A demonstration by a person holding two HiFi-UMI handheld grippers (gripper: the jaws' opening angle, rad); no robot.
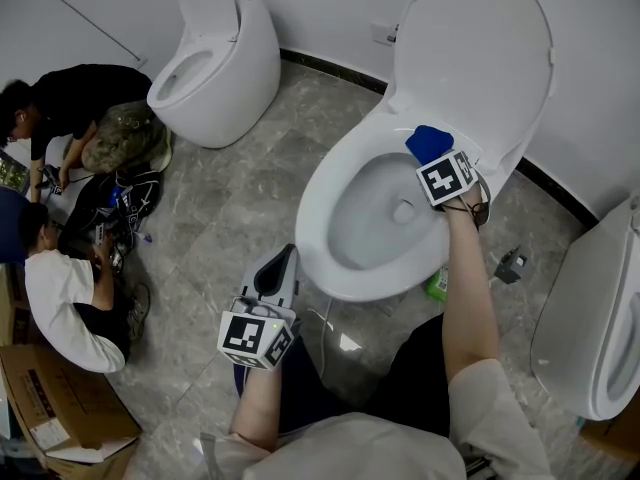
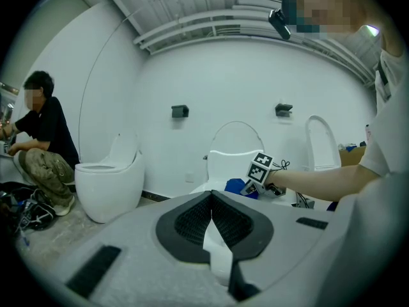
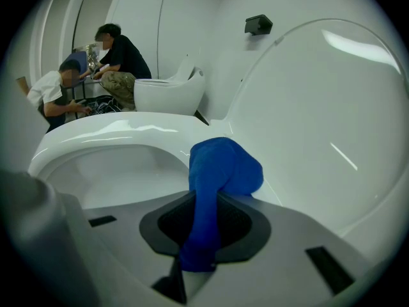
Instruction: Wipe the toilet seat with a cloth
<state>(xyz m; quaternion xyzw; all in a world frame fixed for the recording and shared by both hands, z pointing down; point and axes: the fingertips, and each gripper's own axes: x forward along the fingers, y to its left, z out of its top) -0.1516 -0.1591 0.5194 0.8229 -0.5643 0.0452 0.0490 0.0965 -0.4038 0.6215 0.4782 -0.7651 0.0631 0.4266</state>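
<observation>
grey stone floor (image 1: 230, 218), white toilets all round. our right gripper (image 3: 203, 232) has its jaws clamped on the blue cloth (image 3: 223, 165), which is pressed to the toilet seat (image 1: 318, 223) at the back, by the raised lid (image 1: 480, 38). our left gripper (image 2: 213, 226) hangs aside, jaws together, empty. we reckon the front and sides are left to wipe.

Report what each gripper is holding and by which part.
The right gripper pinches the blue cloth by a bunched strip. The rest balls up ahead of the jaws, on the toilet seat. The left gripper is shut and holds nothing.
</observation>
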